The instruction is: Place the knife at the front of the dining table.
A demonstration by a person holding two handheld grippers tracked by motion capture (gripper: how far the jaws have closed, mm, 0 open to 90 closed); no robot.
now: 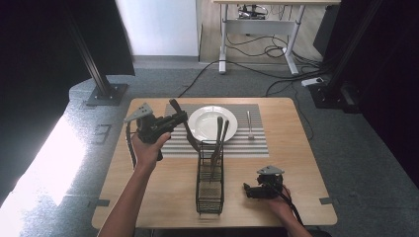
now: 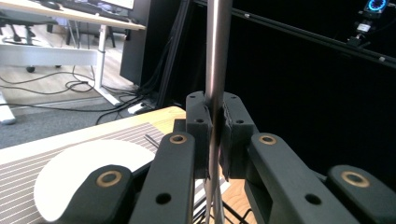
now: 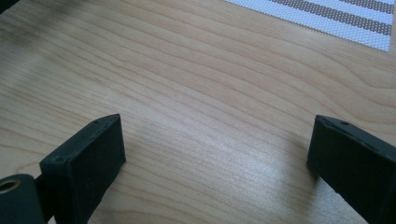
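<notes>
- My left claw [image 2: 215, 140] is right up in the camera, pinching a metal utensil handle [image 2: 217, 56] that stands upright.
- In the high view I see it held above the striped placemat [image 1: 257, 143], just left of the white plate [image 1: 200, 123].
- Wire caddy [image 1: 210, 185] stands mid-desk with two utensils in it.
- Right claw [image 3: 217, 154] is spread wide over bare desk [image 3: 196, 84].

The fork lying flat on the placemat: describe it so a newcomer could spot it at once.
Start at the striped placemat on the wooden table, then find the white plate on it. The fork lies flat just right of the plate, alone, unlike the utensils standing in the wire basket.
</notes>
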